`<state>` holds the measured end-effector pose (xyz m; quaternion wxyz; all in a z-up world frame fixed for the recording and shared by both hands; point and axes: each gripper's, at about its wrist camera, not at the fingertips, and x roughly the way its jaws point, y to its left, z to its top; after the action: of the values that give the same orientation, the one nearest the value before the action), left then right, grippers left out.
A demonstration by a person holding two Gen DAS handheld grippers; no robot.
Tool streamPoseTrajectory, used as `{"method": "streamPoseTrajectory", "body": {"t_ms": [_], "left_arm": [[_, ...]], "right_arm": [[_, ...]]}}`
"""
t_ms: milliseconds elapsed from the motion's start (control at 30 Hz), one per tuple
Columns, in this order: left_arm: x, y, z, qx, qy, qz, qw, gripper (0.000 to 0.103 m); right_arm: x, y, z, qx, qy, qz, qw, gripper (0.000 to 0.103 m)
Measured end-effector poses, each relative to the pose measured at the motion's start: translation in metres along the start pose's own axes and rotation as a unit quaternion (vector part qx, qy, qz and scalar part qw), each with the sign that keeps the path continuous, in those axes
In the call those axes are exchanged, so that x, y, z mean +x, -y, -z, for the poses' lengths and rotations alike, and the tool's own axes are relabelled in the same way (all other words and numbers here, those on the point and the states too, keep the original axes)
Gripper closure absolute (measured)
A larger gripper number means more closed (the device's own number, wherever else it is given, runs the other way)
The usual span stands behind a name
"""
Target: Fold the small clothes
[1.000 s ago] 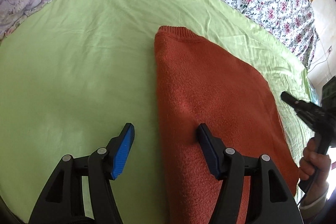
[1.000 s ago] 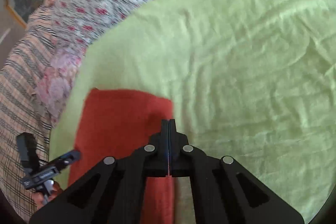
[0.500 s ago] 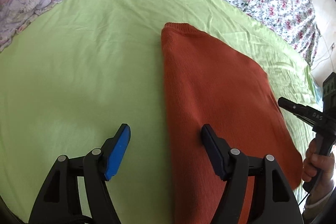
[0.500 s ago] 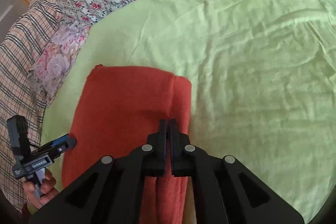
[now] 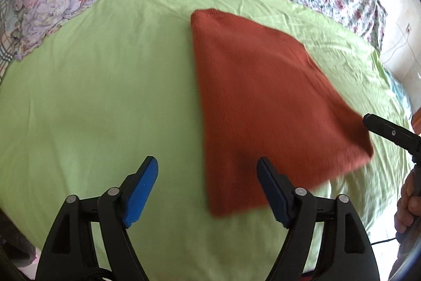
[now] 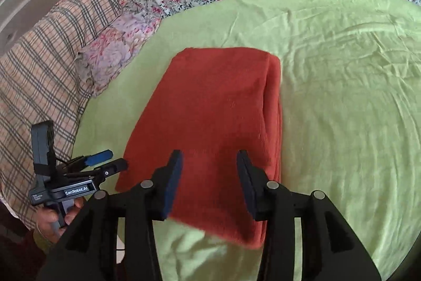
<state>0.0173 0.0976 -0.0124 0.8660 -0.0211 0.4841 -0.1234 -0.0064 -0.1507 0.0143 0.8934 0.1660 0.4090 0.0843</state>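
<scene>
Rust knit garment: folded flat on green sheet, long axis running away; right gripper above near edge, jaws wide, nearer; left gripper wide, empty, alongside.

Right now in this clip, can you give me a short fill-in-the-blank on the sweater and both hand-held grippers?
1. The folded sweater is ____ in colour.
2. It lies on a ____ sheet.
3. The right hand-held gripper has its jaws ____.
4. The left hand-held gripper holds ____.

Missing words: orange-red; green; open; nothing
</scene>
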Motion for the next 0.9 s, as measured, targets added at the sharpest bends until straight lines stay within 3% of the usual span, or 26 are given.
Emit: {"method": "streamPoseTrajectory", "body": {"t_ms": [100, 200, 433, 500, 567, 900], "left_arm": [[-0.004, 0.004, 0.020, 0.008, -0.012, -0.003, 0.9999, 0.023], [-0.005, 0.007, 0.038, 0.019, -0.024, -0.012, 0.9995, 0.023], [-0.022, 0.009, 0.063, 0.027, -0.026, -0.019, 0.9991, 0.022], [-0.027, 0.011, 0.064, 0.029, -0.020, -0.024, 0.9991, 0.022], [-0.033, 0.013, 0.065, 0.035, -0.014, -0.034, 0.9987, 0.021], [-0.057, 0.015, 0.081, 0.058, 0.002, -0.065, 0.9962, 0.017]], "right_arm": [[-0.007, -0.011, 0.023, -0.015, -0.008, 0.007, 1.000, 0.057], [-0.008, -0.014, 0.046, -0.023, -0.031, 0.013, 0.999, 0.048], [-0.025, 0.000, 0.080, 0.014, -0.043, 0.037, 0.998, 0.048], [-0.033, -0.004, 0.084, 0.008, -0.032, 0.045, 0.998, 0.042], [-0.038, -0.010, 0.086, -0.003, -0.022, 0.052, 0.998, 0.029], [-0.035, -0.039, 0.110, -0.062, -0.046, 0.065, 0.995, 0.013]]}}
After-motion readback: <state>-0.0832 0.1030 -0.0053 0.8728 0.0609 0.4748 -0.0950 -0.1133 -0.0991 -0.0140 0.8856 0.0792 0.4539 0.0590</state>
